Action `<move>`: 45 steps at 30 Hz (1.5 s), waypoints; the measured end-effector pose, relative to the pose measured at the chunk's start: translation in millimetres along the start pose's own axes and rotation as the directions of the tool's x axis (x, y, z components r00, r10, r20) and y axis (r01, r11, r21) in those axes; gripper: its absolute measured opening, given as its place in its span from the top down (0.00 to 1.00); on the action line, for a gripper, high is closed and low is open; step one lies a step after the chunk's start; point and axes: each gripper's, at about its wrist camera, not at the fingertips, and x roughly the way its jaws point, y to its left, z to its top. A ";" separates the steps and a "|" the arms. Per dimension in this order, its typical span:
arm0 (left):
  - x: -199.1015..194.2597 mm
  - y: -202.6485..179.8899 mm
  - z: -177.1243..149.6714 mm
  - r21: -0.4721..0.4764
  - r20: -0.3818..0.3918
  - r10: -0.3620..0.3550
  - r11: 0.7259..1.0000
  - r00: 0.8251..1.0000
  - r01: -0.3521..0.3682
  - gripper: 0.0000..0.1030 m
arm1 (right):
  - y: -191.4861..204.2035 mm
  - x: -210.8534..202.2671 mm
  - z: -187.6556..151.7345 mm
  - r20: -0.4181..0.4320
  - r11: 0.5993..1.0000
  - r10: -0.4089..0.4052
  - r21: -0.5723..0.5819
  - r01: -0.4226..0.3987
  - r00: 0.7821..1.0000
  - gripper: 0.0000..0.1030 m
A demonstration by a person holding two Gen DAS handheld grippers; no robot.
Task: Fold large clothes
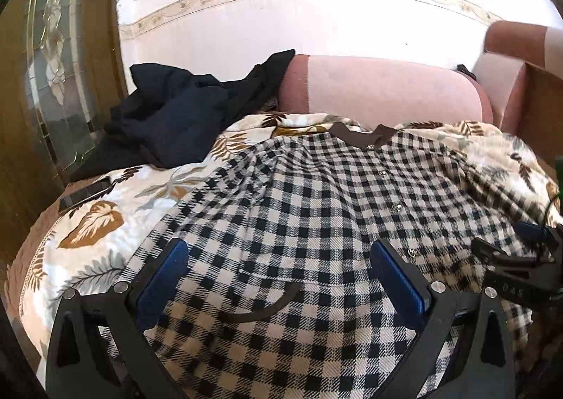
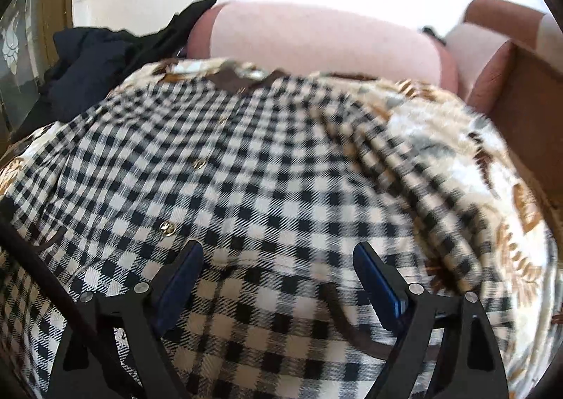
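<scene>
Only the left wrist view shows a dark phone (image 1: 84, 195) far left of the left gripper (image 1: 278, 258), whose fingers are spread over the checked shirt (image 1: 316, 194). The right gripper (image 2: 278, 258) is likewise spread, holding nothing. The shirt lies buttoned, collar (image 2: 246, 80) ahead, on a leaf-print blanket (image 1: 105, 223).

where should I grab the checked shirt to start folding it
Take the checked shirt by its loose, rumpled right sleeve, coming in from the right with the right tongs. That edge lies raised in folds on the leaf-print blanket, so it pinches easily.
</scene>
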 end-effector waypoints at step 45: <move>21.6 -0.2 -24.4 -0.031 -0.207 -0.039 0.999 0.977 0.033 0.00 | 16.9 -14.4 -2.0 0.004 0.999 -0.004 -0.041 0.004 1.000 0.12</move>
